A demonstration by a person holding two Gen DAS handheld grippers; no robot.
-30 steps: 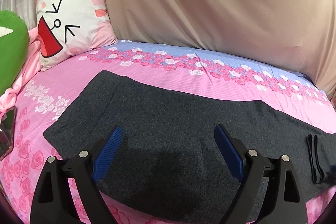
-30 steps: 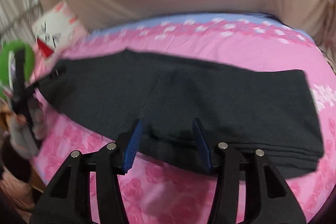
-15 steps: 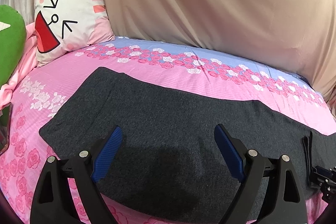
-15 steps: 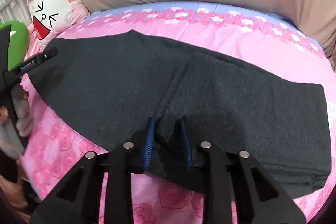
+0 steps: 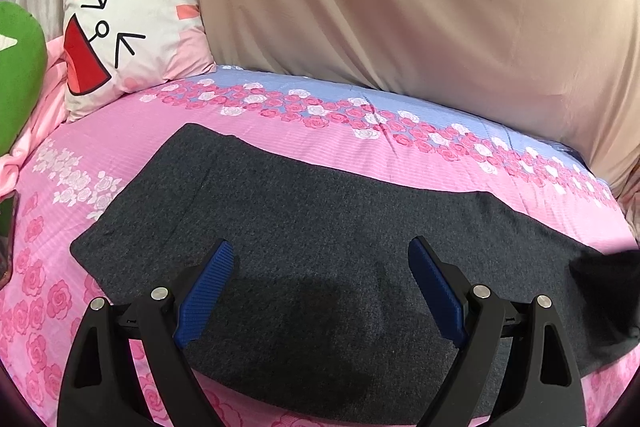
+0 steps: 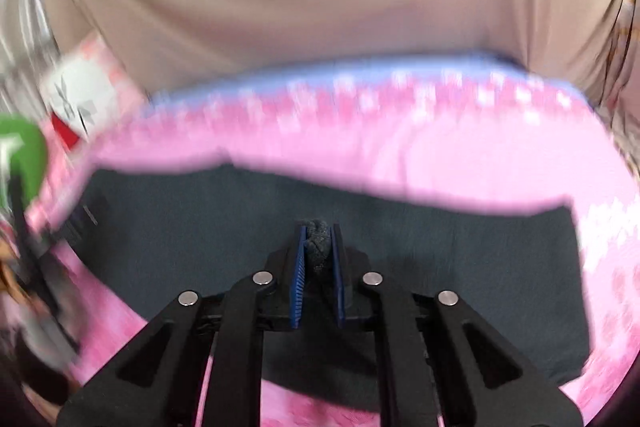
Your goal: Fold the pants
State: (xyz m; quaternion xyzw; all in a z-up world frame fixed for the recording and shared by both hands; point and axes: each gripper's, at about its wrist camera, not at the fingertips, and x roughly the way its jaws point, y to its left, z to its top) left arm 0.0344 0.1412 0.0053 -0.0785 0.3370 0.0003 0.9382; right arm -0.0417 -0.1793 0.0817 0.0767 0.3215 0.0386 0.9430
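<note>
On the pink flowered bedsheet [image 5: 120, 147] the dark grey pants [image 5: 320, 219] lie spread flat, one leg on top of the other it seems, so the lengthwise fold looks already made. They run long across the bed, from near the cartoon-face pillow [image 5: 132, 27] toward the far right side. What is left, as I judge it, is to fold the length over once or twice into a small packet.

The left gripper [image 5: 320, 291] hangs over the near part of the cloth with its blue pads wide apart and nothing between them. The right gripper [image 6: 319, 267] has just been closing its jaws, and now it is clenched on a small bunched pinch of the pants' near edge, which shows between the pads. This view is blurred, so I cannot tell how high the edge is lifted.
</note>
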